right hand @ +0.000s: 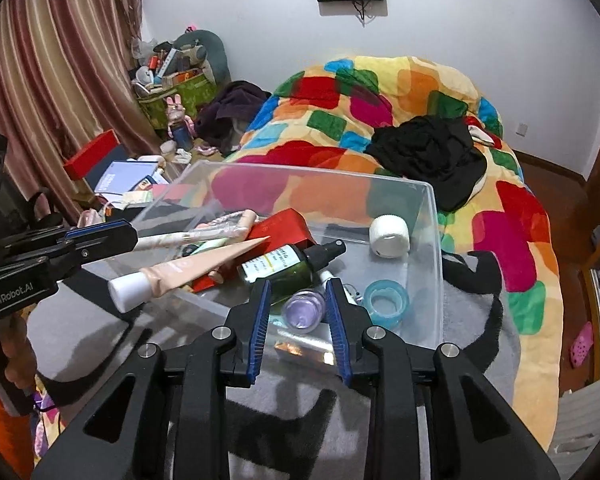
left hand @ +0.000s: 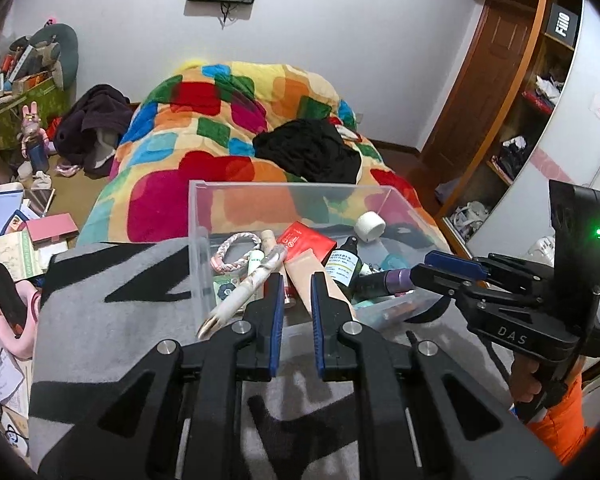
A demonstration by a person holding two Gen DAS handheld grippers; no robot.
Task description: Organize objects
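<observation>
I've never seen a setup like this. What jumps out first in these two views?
A clear plastic bin sits on a grey and black blanket at the foot of a bed with a bright patchwork quilt. The bin holds toiletries: the left gripper grips a peach cream tube, and the right gripper closes around a purple-capped bottle.
</observation>
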